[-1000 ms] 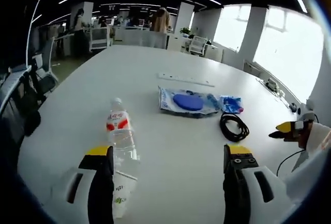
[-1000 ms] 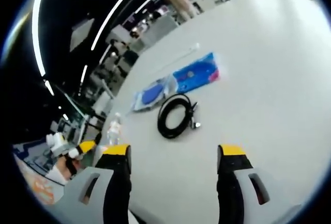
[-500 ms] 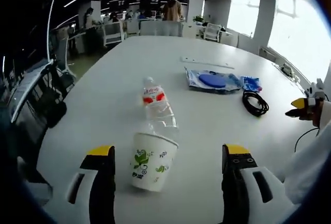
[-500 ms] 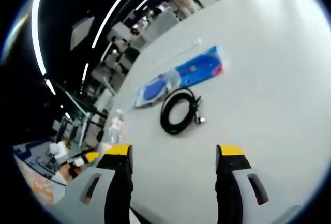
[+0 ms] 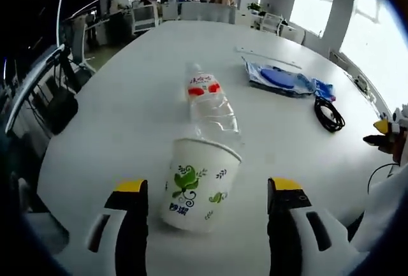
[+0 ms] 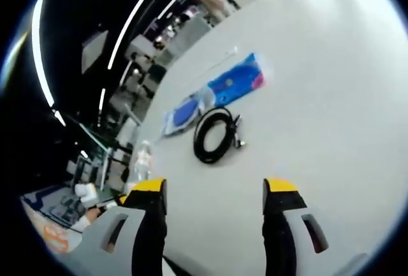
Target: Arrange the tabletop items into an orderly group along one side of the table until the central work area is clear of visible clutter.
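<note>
In the left gripper view a white paper cup [image 5: 201, 183] with green leaf print stands between my open left gripper [image 5: 207, 190] jaws, not touched. Behind it lies a clear water bottle [image 5: 210, 107] with a red label. Farther off rest a clear bag holding a blue disc [image 5: 277, 77], a blue packet [image 5: 324, 89] and a coiled black cable [image 5: 328, 113]. In the right gripper view my right gripper [image 6: 215, 190] stands open above the table, with the black cable [image 6: 213, 134], the blue packet [image 6: 236, 81], the bag with the disc [image 6: 182, 113] and the bottle [image 6: 141, 160] beyond it.
The white table [image 5: 127, 97] is long, with a thin white strip [image 5: 268, 57] lying past the bag. Office chairs [image 5: 64, 78] stand along its left edge. The other gripper's yellow tip [image 5: 382, 128] shows at the right. Desks and people stand far behind.
The left view has pulled back and tilted down, so the cup and bottle now sit larger and between the jaws. The right view shifted only slightly.
</note>
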Tool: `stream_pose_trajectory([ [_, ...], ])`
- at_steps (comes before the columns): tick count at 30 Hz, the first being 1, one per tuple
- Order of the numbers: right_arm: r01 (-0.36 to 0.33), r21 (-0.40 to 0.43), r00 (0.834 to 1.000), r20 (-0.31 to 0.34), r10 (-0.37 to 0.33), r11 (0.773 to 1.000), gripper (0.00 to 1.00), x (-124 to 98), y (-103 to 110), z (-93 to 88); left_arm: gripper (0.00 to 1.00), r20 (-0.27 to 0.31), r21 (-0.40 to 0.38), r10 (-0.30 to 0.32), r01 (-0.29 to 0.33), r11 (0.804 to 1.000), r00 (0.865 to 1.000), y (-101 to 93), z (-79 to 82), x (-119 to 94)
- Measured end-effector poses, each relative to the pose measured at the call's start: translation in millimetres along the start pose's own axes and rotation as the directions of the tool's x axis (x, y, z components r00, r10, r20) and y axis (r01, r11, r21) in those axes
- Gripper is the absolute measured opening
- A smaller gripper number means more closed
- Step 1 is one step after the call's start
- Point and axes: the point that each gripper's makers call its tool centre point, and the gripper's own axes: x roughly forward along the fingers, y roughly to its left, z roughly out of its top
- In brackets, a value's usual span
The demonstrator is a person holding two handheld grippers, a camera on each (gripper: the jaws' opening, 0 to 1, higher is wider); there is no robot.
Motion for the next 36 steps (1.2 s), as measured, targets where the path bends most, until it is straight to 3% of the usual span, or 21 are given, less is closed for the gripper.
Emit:
stream_pose_trajectory([
  [3,0.000,0.011,1.000,-0.002,0.000,1.000,0.58,0.7,-1.1,-0.6,0.68,-0.014,-0.006,-0.024,0.024,1.000,1.000,-3.5,-3.8,1.6],
  [8,-0.001,0.018,1.000,-0.011,0.001,1.000,0.57,1.2,-0.7,-4.2,0.41,-0.029,0.014,-0.005,0.005,1.000,1.000,-1.1,-13.0,1.0],
  [14,-0.004,0.042,1.000,-0.016,0.005,0.999,0.56,2.6,-3.2,-7.0,0.39,-0.013,0.032,-0.016,0.017,0.999,1.000,-6.6,-14.4,-0.1],
  [19,-0.002,0.046,1.000,-0.014,0.002,0.999,0.55,2.4,-5.2,-5.8,0.38,0.053,0.001,-0.092,0.093,0.996,0.994,-22.5,-5.2,-5.5],
  [24,-0.002,0.054,1.000,-0.016,0.003,0.999,0.55,2.0,-5.5,-6.4,0.38,0.075,0.030,-0.153,0.151,0.988,0.985,-40.1,-2.4,-11.7],
  [27,-0.005,0.055,1.000,-0.016,0.006,0.998,0.55,2.4,-5.3,-5.8,0.38,0.119,0.060,-0.230,0.224,0.973,0.966,-62.4,6.8,-15.9],
  [32,-0.029,0.059,0.999,-0.029,0.031,0.998,0.55,3.5,0.6,-9.2,0.38,0.168,0.086,-0.353,0.343,0.935,0.920,-105.5,26.7,-18.3],
  [35,-0.059,0.079,0.997,-0.039,0.062,0.995,0.55,5.3,7.1,-13.5,0.38,0.191,0.105,-0.447,0.434,0.895,0.874,-133.8,42.1,-15.3],
  [36,-0.071,0.088,0.996,-0.043,0.075,0.994,0.55,6.0,9.9,-15.3,0.38,0.190,0.117,-0.466,0.451,0.885,0.864,-141.5,45.4,-14.9],
])
